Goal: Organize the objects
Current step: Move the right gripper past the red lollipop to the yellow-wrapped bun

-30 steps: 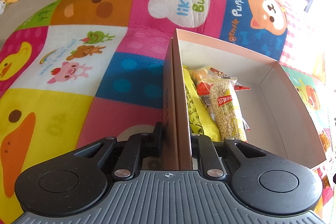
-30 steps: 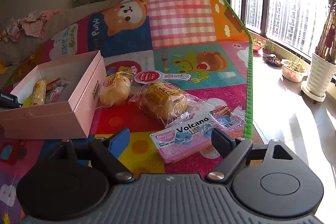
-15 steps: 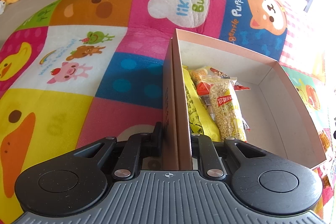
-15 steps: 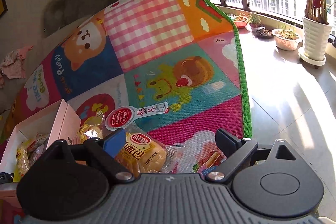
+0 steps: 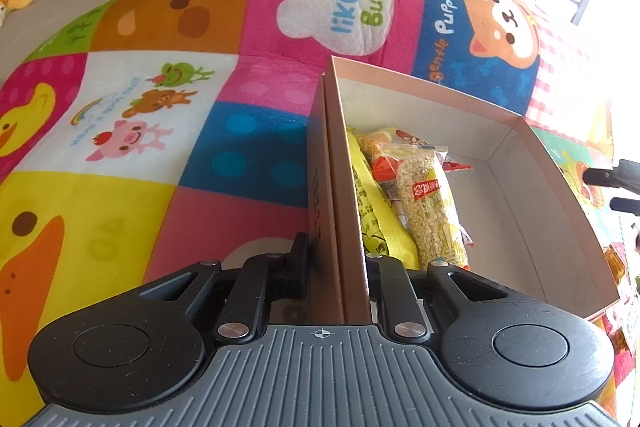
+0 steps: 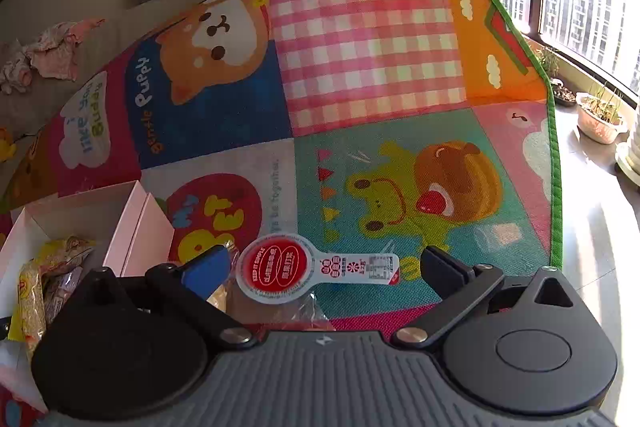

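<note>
Cardboard is filling the centre of the left wrist view: the near wall of the pale pink open cardboard box (image 5: 472, 99) is running straight up the frame from between the fingers of the left tool (image 5: 338, 267), which is sitting nearly closed and pinching that wall, one finger outside and one inside. Inside the box, just right of the gripped wall, a yellow wrapped snack bar (image 5: 376, 211) and a clear-wrapped puffed-grain bar (image 5: 430, 203) are lying with their long axes pointing away up the frame; the right half of the box floor is showing bare. At the right edge, dark finger tips of the right tool (image 5: 612, 187) are poking in beyond the far wall. Everything is resting on a colourful cartoon patchwork play mat (image 5: 160, 107).

In the right wrist view, the right tool (image 6: 324, 267) is hanging with its jaws spread wide, having just been opening, and gripping nothing. Between them, low in the frame, a spoon-shaped white-and-red label (image 6: 312, 267) on a clear-wrapped bun (image 6: 280, 311) is lying with its long axis across the frame, round red end toward the left finger. This hand is looking much the nearer to that bun, while the left one is busy steadying the box. The box (image 6: 136, 227) is lying at lower left, just beside the left finger, so the carry is likely going leftward.
</note>
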